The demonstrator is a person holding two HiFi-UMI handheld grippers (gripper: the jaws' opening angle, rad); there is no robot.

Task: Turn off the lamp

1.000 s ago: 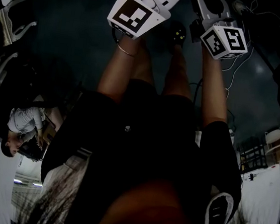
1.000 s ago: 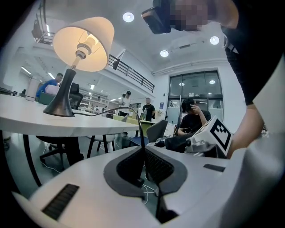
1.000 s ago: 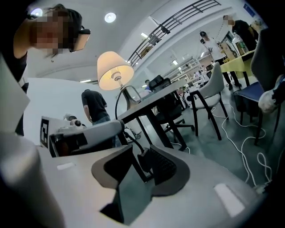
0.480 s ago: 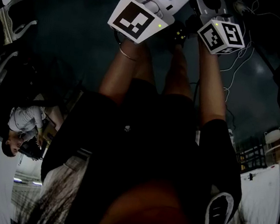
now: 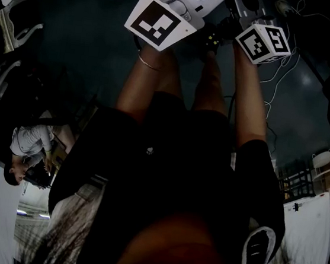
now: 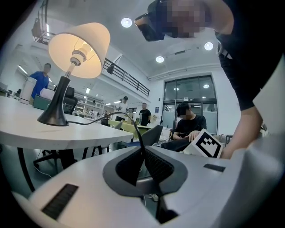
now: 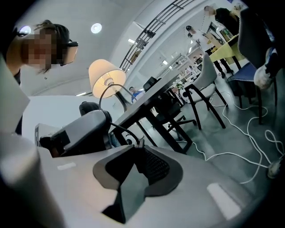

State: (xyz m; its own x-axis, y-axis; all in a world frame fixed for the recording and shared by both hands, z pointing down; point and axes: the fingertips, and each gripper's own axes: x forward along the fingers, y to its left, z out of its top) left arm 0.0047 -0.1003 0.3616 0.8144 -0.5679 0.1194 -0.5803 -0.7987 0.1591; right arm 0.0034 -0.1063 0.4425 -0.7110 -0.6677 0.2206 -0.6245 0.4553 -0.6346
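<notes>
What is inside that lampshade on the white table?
A glowing bulb sits in a pale socket on top of the dark stand. The lampshade opens towards the camera; its narrow far end is covered, so nothing there can be seen.

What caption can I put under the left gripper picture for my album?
The left gripper pinches the black cord of the lit lamp on a white table.

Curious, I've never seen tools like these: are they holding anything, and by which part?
Yes. The left gripper pinches the lamp cord partway along its length. The right gripper, whose jaws have just been closing, nips it too, at the jaw tips.
</notes>
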